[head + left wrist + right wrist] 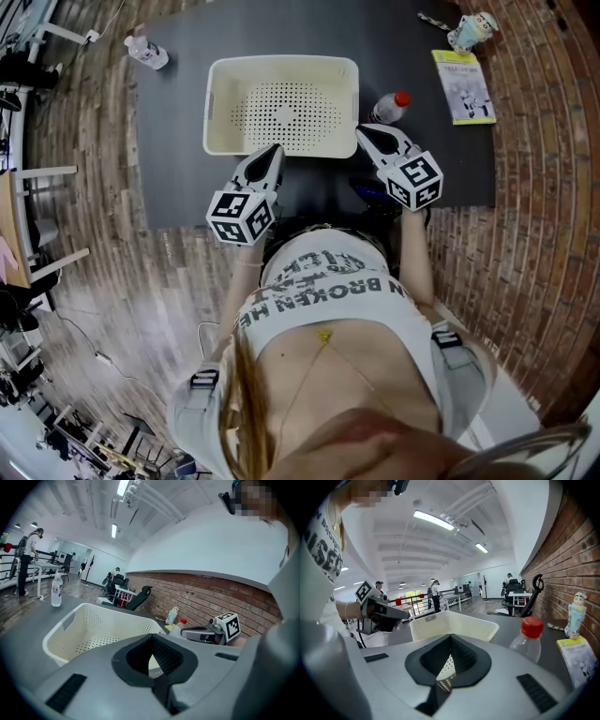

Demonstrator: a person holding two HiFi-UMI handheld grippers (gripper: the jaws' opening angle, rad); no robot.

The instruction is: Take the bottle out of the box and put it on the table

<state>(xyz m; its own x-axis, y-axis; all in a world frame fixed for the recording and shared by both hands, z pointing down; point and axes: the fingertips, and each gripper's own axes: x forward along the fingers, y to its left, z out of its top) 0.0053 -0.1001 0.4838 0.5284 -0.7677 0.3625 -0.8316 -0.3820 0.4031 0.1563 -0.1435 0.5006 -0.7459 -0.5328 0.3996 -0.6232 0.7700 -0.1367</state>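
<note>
A clear bottle with a red cap [389,107] stands on the dark table [173,178] just right of the white perforated box [281,64]. Nothing lies in the box. My right gripper [362,132] hovers at the box's near right corner, shut and holding nothing; the bottle [528,641] is a little ahead and to the right of its closed jaws [449,665]. My left gripper [274,151] sits at the box's near edge, also shut with nothing held. From the left gripper view the box [61,639] fills the front and the bottle [177,626] shows beyond it.
A second clear bottle [147,52] stands at the table's far left corner. A yellow-green booklet [462,86] and a small figurine [472,30] lie at the far right. Brick-patterned floor surrounds the table. People and desks are far off in the room.
</note>
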